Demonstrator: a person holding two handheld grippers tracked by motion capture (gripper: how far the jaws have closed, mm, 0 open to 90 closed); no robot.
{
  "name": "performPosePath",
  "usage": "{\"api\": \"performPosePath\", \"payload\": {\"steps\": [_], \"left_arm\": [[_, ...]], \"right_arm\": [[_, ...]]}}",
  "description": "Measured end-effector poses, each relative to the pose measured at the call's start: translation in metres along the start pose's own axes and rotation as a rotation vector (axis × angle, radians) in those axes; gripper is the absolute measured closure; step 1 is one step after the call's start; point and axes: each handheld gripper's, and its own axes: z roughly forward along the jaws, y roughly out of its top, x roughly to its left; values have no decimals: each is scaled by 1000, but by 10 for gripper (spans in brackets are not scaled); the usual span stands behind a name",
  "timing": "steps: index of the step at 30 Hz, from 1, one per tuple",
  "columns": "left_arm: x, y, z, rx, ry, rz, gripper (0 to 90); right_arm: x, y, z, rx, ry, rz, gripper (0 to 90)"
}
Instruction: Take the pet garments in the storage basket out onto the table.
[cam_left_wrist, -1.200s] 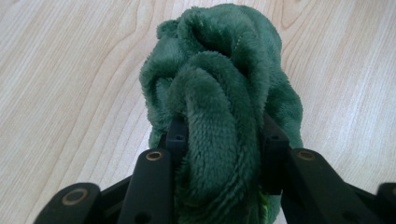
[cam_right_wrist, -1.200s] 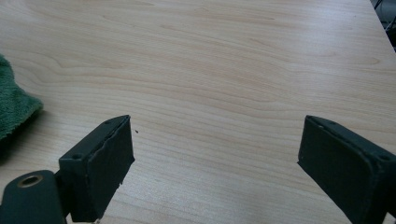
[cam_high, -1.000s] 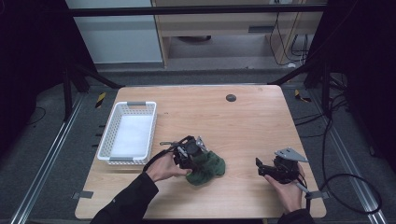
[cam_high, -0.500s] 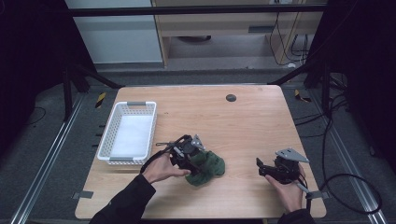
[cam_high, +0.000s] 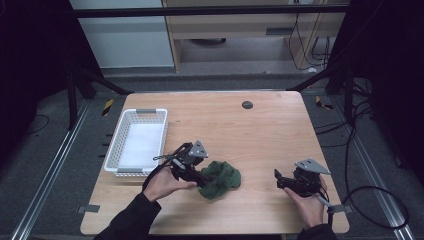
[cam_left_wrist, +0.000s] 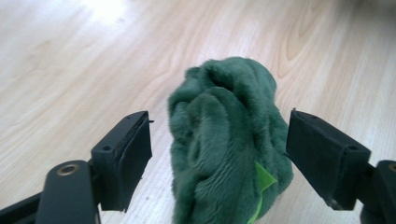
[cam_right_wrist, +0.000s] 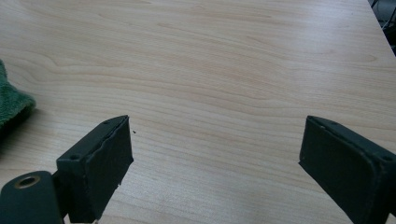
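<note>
A crumpled green cloth (cam_high: 220, 179) lies on the wooden table (cam_high: 260, 130), toward its near edge at about 6 o'clock from the table's middle. The left gripper (cam_high: 196, 176) sits at the cloth's 9 o'clock side; in the left gripper view its jaws stand wide apart with the cloth (cam_left_wrist: 229, 144) bunched between them, the right jaw close against the fabric and the left jaw clear of it, so nothing is clamped. The right gripper (cam_high: 282, 181) rests well apart at the cloth's 3 o'clock, its jaws spread open over bare wood, with a corner of the cloth (cam_right_wrist: 11, 109) at 9 o'clock in its own view. A white basket (cam_high: 138, 142) stands near the table's left edge, at 10 o'clock from the cloth.
</note>
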Motion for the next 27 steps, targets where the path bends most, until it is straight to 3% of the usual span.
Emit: {"api": "performPosePath", "payload": {"steps": [7, 10, 12, 13, 17, 20, 21, 27], "left_arm": [[4, -17, -16, -95, 42, -79, 202], [5, -27, -25, -147, 83, -127, 207], [5, -30, -27, -160, 91, -136, 211], [5, -35, -31, -183, 121, -148, 213], [7, -43, -38, -219, 145, -178, 247], [9, -57, -46, -247, 199, -240, 271], [9, -57, -46, -247, 199, -240, 280], [16, -82, -63, -307, 279, -329, 284]], "right_arm": [[0, 0, 0, -2, 0, 1, 93], [0, 0, 0, -2, -1, 3, 91], [0, 0, 0, -2, -3, 0, 90], [0, 0, 0, -3, -3, 1, 90], [0, 0, 0, -5, -3, 2, 89], [-1, -1, 0, -6, -4, 5, 89], [-1, -1, 0, -6, -4, 5, 89], [-2, -1, -2, -12, -5, 15, 89]]}}
